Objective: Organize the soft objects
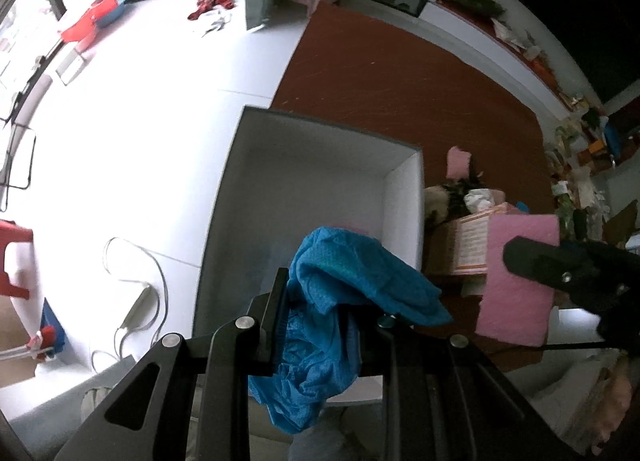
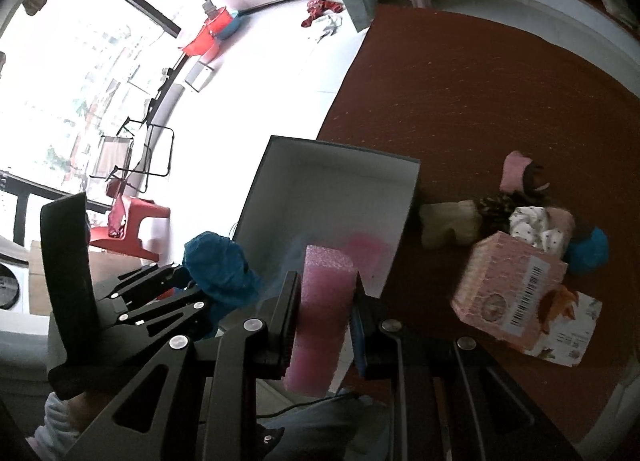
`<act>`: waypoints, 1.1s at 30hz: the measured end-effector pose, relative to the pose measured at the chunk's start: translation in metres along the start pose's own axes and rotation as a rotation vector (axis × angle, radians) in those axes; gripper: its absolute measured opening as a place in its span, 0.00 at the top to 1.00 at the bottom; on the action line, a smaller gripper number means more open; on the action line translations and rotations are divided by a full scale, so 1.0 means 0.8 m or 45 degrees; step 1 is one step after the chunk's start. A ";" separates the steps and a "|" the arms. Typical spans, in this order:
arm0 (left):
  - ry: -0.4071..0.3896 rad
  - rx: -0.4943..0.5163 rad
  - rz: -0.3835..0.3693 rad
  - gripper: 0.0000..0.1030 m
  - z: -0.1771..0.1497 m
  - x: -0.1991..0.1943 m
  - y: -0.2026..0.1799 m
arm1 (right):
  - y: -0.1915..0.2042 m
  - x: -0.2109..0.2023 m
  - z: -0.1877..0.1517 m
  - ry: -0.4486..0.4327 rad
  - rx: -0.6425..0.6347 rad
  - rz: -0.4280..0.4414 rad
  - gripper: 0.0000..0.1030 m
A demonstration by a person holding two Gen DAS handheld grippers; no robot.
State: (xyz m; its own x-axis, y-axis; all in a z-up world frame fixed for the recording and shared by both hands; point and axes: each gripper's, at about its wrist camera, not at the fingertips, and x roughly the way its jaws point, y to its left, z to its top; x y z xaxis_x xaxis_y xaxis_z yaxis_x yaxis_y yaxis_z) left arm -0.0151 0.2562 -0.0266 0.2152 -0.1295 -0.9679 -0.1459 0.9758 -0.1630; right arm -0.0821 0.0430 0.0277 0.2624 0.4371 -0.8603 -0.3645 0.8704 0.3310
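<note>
Right wrist view: the right gripper (image 2: 326, 325) pinches squishy pink foam (image 2: 322, 313); the left gripper (image 1: 316, 325) pinches floppy blue cloth (image 1: 352, 285), best held mid-bunch.

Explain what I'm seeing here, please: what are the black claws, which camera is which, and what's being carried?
No robot: a person holds a hand-held two-finger clamp in each hand, and each clamp has a wide-angle camera looking along its fingers. In the left view, the left gripper is shut on a crumpled blue cloth. In the right view, the right gripper is shut on a pink foam block. Both hang near an open white box at the edge of a brown table. More soft things and a pink carton lie beside the box.
</note>
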 end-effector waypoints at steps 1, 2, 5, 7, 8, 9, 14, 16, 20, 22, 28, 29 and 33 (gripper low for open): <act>0.005 -0.007 0.003 0.74 -0.001 0.002 0.005 | 0.003 0.003 0.001 0.005 -0.002 0.000 0.76; 0.009 -0.013 0.007 0.74 -0.002 0.005 0.008 | 0.006 0.006 0.002 0.010 -0.007 -0.003 0.76; 0.023 -0.034 0.019 0.74 -0.006 0.011 0.021 | 0.014 0.014 0.005 0.024 -0.015 -0.004 0.76; 0.031 -0.059 0.020 0.74 -0.008 0.015 0.031 | 0.017 0.019 0.007 0.033 -0.016 -0.008 0.76; 0.034 -0.068 0.021 0.74 -0.009 0.016 0.035 | 0.020 0.022 0.008 0.038 -0.019 -0.010 0.76; 0.036 -0.078 0.021 0.74 -0.010 0.018 0.038 | 0.023 0.024 0.009 0.042 -0.022 -0.013 0.76; 0.049 -0.104 0.037 0.74 -0.011 0.028 0.052 | 0.034 0.038 0.012 0.063 -0.040 -0.027 0.76; 0.054 -0.110 0.038 0.74 -0.010 0.032 0.054 | 0.039 0.043 0.015 0.072 -0.049 -0.035 0.76; 0.050 -0.094 0.048 0.74 -0.006 0.035 0.048 | 0.046 0.054 0.020 0.086 -0.061 -0.048 0.76; 0.053 -0.085 0.047 0.74 -0.007 0.038 0.044 | 0.047 0.060 0.023 0.094 -0.060 -0.057 0.76; 0.090 -0.059 0.049 0.74 -0.010 0.053 0.036 | 0.047 0.079 0.027 0.131 -0.053 -0.084 0.76; 0.096 -0.056 0.048 0.74 -0.011 0.056 0.035 | 0.047 0.081 0.028 0.137 -0.053 -0.088 0.76; 0.118 -0.040 0.054 0.74 -0.013 0.066 0.031 | 0.046 0.090 0.027 0.159 -0.053 -0.110 0.76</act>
State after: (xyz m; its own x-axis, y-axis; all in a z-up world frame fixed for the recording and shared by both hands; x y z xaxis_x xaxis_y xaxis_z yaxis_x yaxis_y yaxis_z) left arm -0.0173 0.2715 -0.0834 0.1180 -0.1056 -0.9874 -0.1838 0.9748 -0.1262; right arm -0.0570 0.1112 -0.0138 0.1825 0.3271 -0.9272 -0.3830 0.8922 0.2393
